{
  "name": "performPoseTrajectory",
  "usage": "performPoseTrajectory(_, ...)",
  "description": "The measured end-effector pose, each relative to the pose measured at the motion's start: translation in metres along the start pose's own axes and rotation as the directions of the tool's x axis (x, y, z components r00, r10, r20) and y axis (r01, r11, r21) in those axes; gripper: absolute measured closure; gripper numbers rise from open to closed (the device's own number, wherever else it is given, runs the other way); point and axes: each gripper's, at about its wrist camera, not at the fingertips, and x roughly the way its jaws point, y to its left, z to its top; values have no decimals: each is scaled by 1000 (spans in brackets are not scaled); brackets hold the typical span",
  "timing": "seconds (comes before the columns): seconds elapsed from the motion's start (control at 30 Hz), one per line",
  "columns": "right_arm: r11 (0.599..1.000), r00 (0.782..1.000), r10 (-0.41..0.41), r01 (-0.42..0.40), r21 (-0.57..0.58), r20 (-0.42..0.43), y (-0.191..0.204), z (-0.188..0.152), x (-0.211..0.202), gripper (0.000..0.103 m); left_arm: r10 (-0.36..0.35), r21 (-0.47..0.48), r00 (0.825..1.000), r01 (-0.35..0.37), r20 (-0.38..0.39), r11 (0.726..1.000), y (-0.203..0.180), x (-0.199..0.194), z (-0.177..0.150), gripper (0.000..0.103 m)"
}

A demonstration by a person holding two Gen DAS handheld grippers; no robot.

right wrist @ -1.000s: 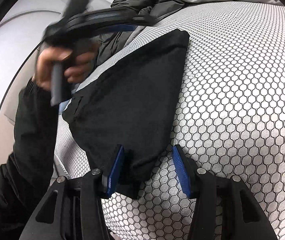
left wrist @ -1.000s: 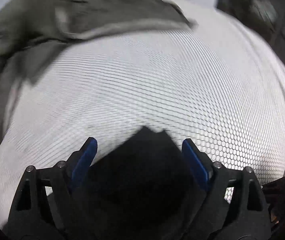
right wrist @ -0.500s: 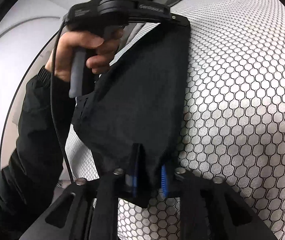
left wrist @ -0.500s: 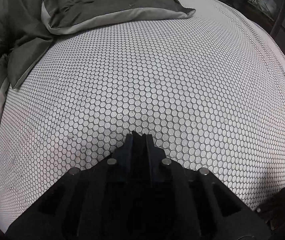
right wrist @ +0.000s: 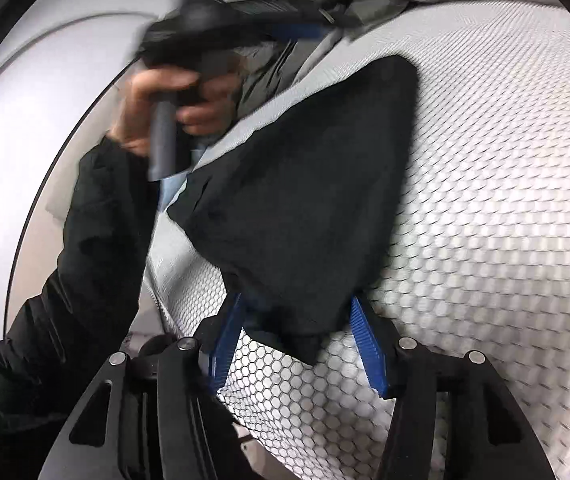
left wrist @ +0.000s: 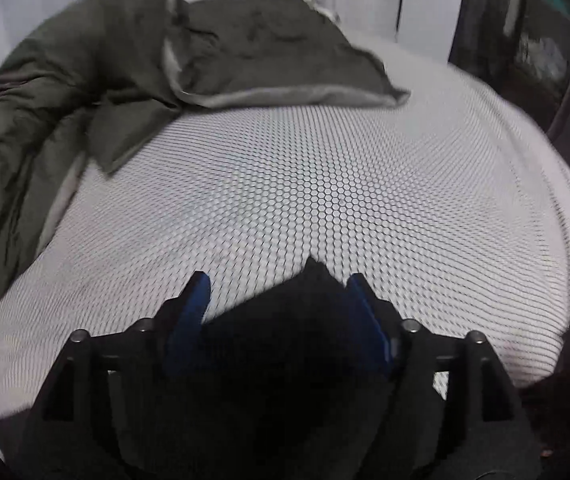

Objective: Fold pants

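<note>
Because both sets of jaws stand spread with nothing pinched, the black pants [right wrist: 309, 200] lie loose on the honeycomb-patterned bed [right wrist: 505, 200], a folded dark wedge across the centre of the right wrist view with its narrow end between the fingers of the right gripper [right wrist: 297, 340]. In the left wrist view a pants corner [left wrist: 313, 292] pokes up at bottom centre between the blue fingers of the left gripper [left wrist: 281, 300]. The risk, as I judge it, is that either gripper drags or catches the cloth as it moves, pulling the fold open or skewing its edges; the blur suggests fast motion. The olive blanket [left wrist: 125, 80], bunched in the upper left, lies near enough to get snagged too. Half a second ago both jaws were clamped on the fabric; now they are released, and the left gripper [right wrist: 301, 32] hovers above the far corner, apart from it.
</note>
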Motion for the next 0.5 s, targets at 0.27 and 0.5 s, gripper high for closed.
performPoseTrajectory(0.27, 989, 992, -114, 108, -97, -59, 3, -16, 7, 84, 92, -182, 994, -79, 64, 980, 37, -89, -141, 32)
performPoseTrajectory(0.5, 941, 929, -289, 320, -108, 231, 32, 21, -21, 58, 64, -219, 986, -29, 156, 975, 21, -98, -220, 21)
